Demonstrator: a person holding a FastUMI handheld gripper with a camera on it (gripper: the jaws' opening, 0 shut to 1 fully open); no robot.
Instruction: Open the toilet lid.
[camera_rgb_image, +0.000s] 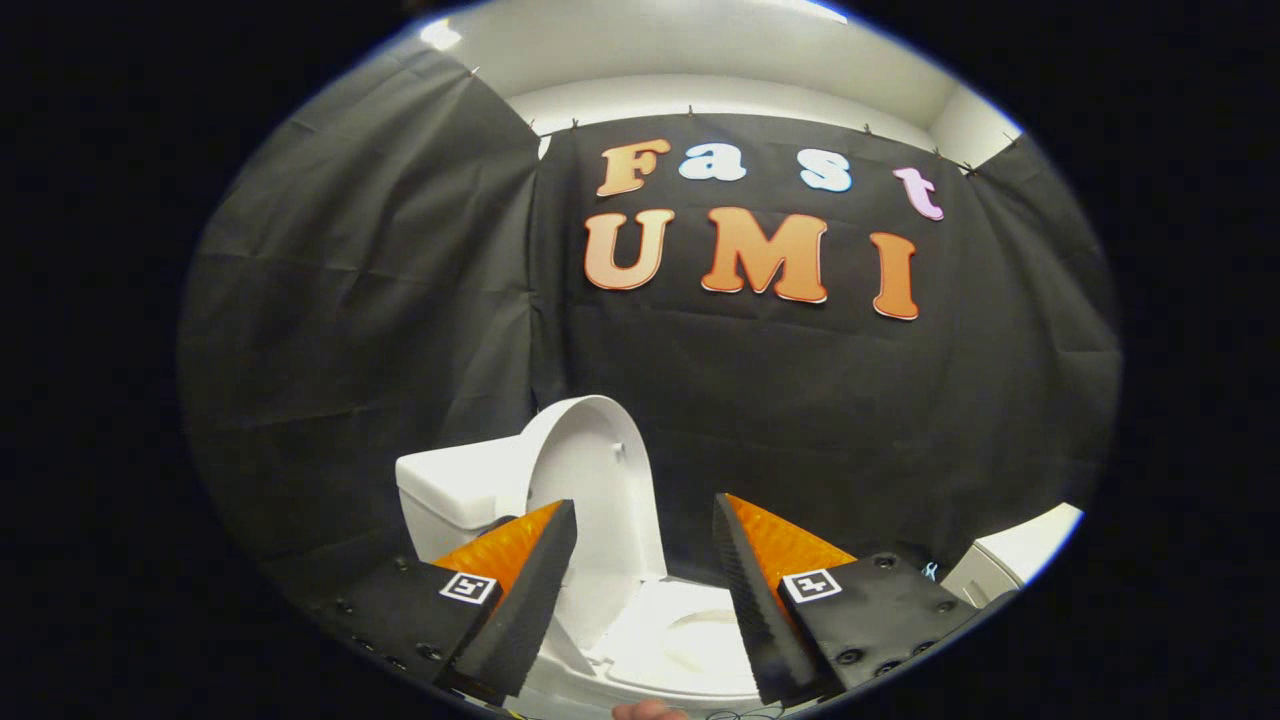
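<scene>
A white toilet stands just ahead of my fingers. Its lid (590, 490) is raised upright, leaning back toward the white tank (455, 495) on the left. The seat and bowl (680, 640) lie below, seen between the fingers. My gripper (645, 520) is open, with a wide gap and nothing held; the left fingertip overlaps the lid's lower edge in the view, and I cannot tell whether it touches it.
Black cloth walls close in behind and to the left of the toilet. A white object (1010, 565) stands at the right, beyond the right finger. A bit of a hand (645, 710) shows below the bowl.
</scene>
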